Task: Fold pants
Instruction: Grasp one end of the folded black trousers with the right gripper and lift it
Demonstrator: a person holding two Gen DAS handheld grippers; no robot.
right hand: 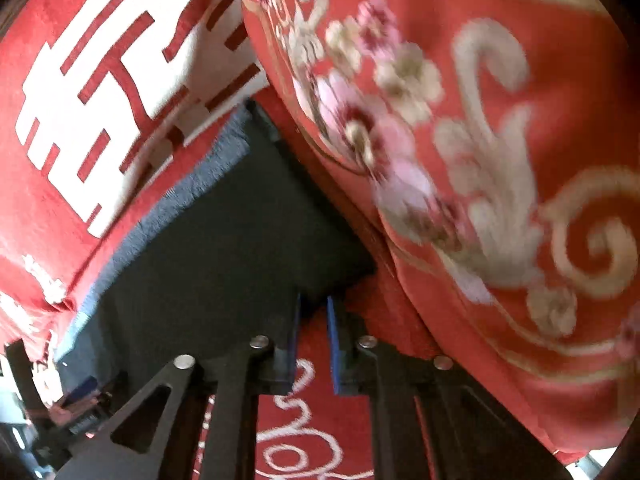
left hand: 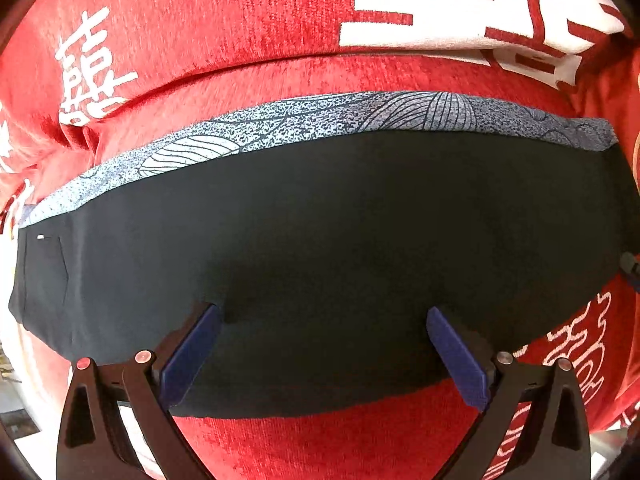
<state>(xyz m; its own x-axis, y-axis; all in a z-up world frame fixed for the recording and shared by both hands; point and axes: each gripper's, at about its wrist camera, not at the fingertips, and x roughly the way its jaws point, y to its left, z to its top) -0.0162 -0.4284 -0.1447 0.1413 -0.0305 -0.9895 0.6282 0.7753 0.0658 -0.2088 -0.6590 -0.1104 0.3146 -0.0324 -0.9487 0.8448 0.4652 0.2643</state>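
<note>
Our left gripper [left hand: 324, 316] gapes empty over soft, limp pants [left hand: 320, 240]; right gripper [right hand: 312, 312], nearly closed, holds nothing; we'd pinch the hem.

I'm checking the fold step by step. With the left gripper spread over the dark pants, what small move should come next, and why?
Probably lower the left gripper and close it on the near edge of the pants. Its fingers stand wide apart over the dark cloth with nothing between them, and the pants lie flat on the red blanket, patterned band at the far side.
</note>
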